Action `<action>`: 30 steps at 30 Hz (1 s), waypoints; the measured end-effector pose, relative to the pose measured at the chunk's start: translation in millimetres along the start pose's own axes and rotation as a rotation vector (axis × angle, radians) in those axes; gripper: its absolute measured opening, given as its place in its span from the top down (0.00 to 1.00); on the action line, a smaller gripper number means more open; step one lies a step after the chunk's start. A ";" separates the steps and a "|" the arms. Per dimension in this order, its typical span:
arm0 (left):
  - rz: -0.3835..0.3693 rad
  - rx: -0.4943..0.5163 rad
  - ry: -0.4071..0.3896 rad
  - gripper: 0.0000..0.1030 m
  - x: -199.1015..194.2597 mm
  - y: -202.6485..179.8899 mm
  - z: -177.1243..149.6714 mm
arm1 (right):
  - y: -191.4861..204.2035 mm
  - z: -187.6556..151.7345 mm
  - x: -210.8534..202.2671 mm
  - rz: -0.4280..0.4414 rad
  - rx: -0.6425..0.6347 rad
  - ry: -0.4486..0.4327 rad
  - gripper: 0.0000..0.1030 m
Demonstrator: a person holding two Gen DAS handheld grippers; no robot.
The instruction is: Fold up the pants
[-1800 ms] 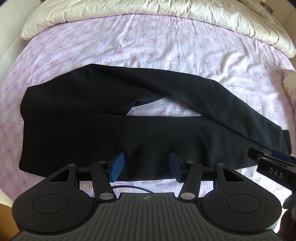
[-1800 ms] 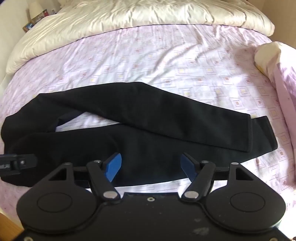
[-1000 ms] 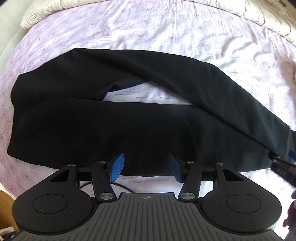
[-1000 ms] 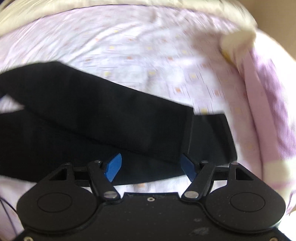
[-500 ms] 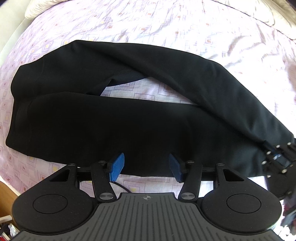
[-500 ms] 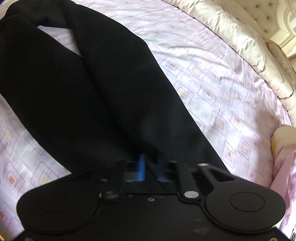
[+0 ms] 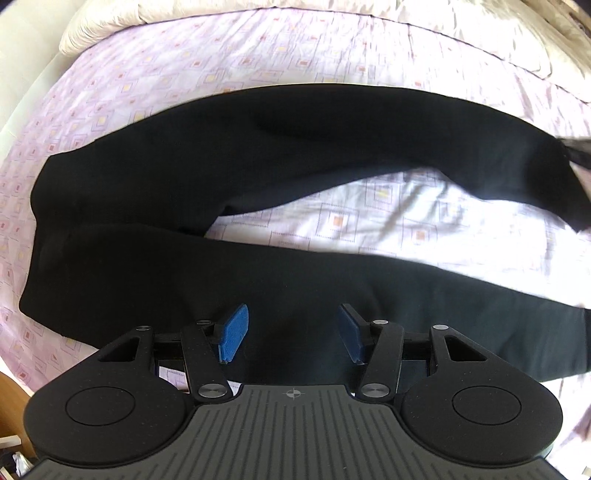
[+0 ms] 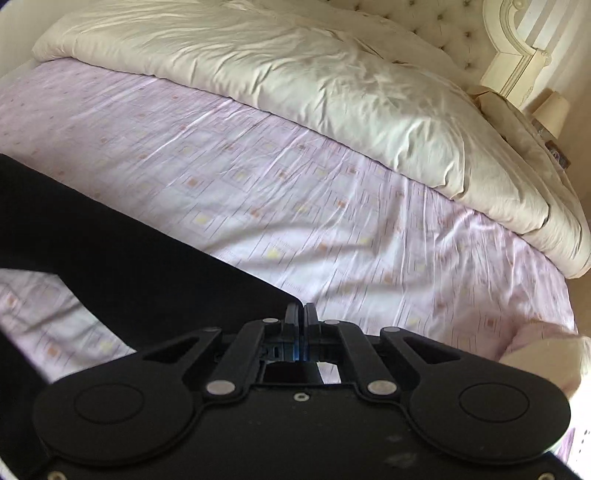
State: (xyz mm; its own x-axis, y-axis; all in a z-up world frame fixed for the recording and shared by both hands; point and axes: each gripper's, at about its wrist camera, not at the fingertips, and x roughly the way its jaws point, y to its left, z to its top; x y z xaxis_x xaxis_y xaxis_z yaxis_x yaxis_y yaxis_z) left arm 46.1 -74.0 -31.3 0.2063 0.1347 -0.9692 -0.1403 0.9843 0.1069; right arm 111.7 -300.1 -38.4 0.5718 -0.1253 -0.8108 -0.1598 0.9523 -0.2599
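Observation:
Black pants [image 7: 155, 266] lie across a pink patterned bed sheet [image 7: 221, 66], waist at the left, the two legs running right. My left gripper [image 7: 293, 332] hovers open over the near leg, its blue pads [image 7: 234, 332] apart with nothing pinched. My right gripper [image 8: 303, 314] is shut on the cuff end of the far leg [image 8: 129, 258], which it holds raised off the sheet. In the left wrist view that gripper [image 7: 576, 151] shows blurred at the right edge, by the far leg's end [image 7: 535, 177]. A wide strip of sheet shows between the legs.
A cream duvet [image 8: 295, 92] is bunched along the far side of the bed, below a tufted headboard [image 8: 461, 29]. A lamp [image 8: 554, 107] stands beyond it. A pale pillow [image 8: 546, 347] lies at the right. The bed's near left edge [image 7: 11, 398] drops to wood.
My right gripper went from open to shut on the far leg's cuff and swung it up and away from the near leg, so the legs no longer cross. My left gripper drifted only slightly.

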 end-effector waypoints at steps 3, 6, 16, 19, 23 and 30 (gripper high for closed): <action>0.004 -0.001 0.002 0.49 -1.0 -0.4 1.5 | -38.9 13.9 45.3 -0.002 0.001 0.020 0.98; 0.004 -0.007 0.008 0.49 3.0 1.0 5.7 | -44.7 27.3 69.0 -0.030 0.012 0.012 0.93; -0.005 0.013 0.040 0.49 26.7 -2.8 24.6 | -136.4 -1.8 90.3 0.083 0.443 0.069 0.73; -0.019 0.036 0.050 0.49 34.0 -8.6 29.9 | -151.9 -35.6 89.3 0.100 0.605 0.144 0.70; -0.028 0.064 0.050 0.49 40.0 -16.8 33.1 | -166.6 -64.2 97.1 0.150 0.802 0.191 0.68; -0.005 0.058 0.050 0.49 46.9 -17.8 37.1 | -169.3 -55.9 122.4 0.222 1.011 0.244 0.64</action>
State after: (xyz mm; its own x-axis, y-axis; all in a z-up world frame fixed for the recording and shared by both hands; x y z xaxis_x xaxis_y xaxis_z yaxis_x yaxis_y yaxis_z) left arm 94.2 -81.1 -70.5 0.1585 0.1252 -0.9794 -0.0832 0.9901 0.1131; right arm 163.8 -492.2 -123.0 0.4169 0.1344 -0.8990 0.5659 0.7356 0.3724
